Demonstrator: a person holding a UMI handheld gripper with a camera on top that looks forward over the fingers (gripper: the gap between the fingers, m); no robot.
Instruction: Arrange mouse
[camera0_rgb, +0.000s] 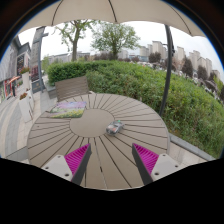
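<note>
The tongs (113, 158) hang open over the near edge of a round table (60, 140), pink pads (78, 157) well apart and nothing between them.

Overhead and ahead of the tongs spreads a parasol (110, 12), its pole (168, 75) dropping beyond the table on the right-finger side. Past the table a hedge (130, 80) runs across, with trees (112, 38) and buildings (150, 50) further off. The table is slatted, grey-brown wood, the slats fanning out from its middle. Beyond it on the left-finger side stands a chair (70, 88). On the tabletop ahead and left of the tongs lies a flat greenish thing (66, 113), perhaps a mat or paper; I cannot tell which. Smallest is the mouse (115, 127), a pale lump just ahead of the fingers, slightly toward the right one, resting on the slats on its own.

The step in hand looks like the approach. To do it well, I would bring the tongs forward and low, centre the gap on the mouse, and line the pads up with its long sides so they close on the flanks rather than nose and tail. Its orientation is hard to read from here, so that needs checking closer in. Close gently; a smooth shell may slip.

No brand, label or writing can be read anywhere.
</note>
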